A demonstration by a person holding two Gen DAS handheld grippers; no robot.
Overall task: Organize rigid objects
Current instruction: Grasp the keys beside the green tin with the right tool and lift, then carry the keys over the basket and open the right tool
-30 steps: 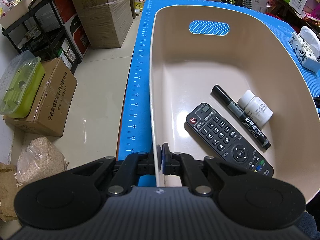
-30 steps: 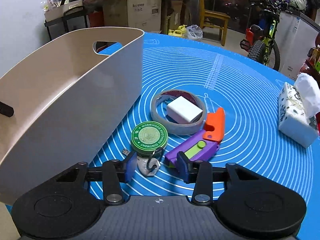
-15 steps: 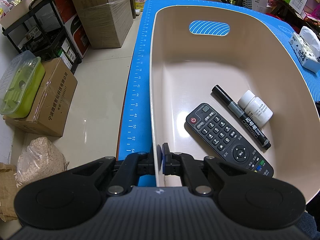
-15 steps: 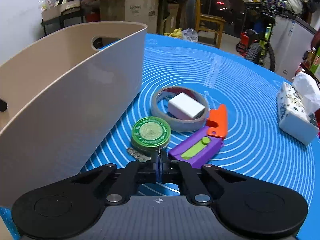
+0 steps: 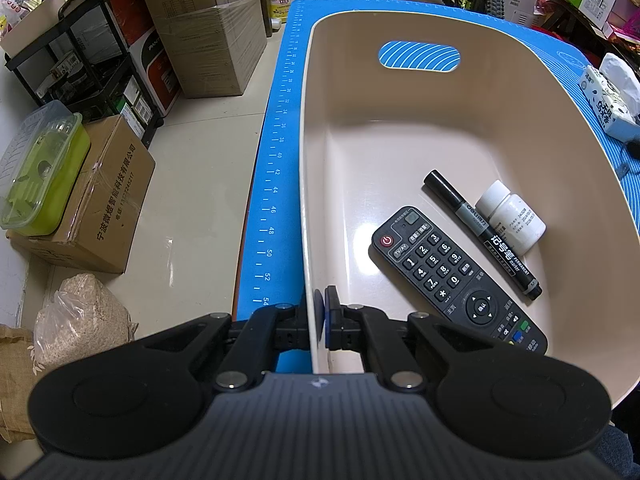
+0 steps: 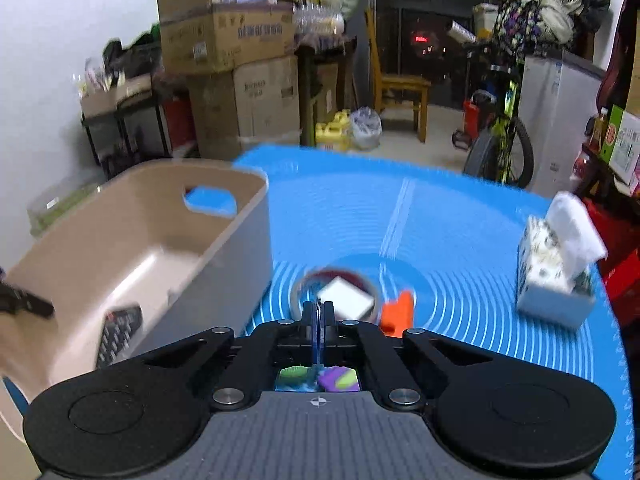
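My left gripper (image 5: 319,317) is shut on the near left rim of the beige tub (image 5: 400,128). In the tub lie a black remote (image 5: 456,278), a black marker (image 5: 482,232) and a white pill bottle (image 5: 512,216). My right gripper (image 6: 318,316) is shut, raised above the mat; a thin sliver shows between its pads, but the keys cannot be made out. Below it are the tape ring (image 6: 304,286), the white block (image 6: 346,298) inside the ring, and the orange and purple toy (image 6: 398,312). The tub also shows in the right wrist view (image 6: 160,240).
A tissue pack (image 6: 556,276) stands at the right on the blue mat (image 6: 420,216); it also shows in the left wrist view (image 5: 608,100). Cardboard boxes (image 5: 208,28), a shelf rack and a green-lidded container (image 5: 36,168) stand on the floor left of the table.
My right gripper closed on the keys beside the green tin, then rose and tilted up, blurring its view. The green tin is out of sight now. My left gripper has not moved.
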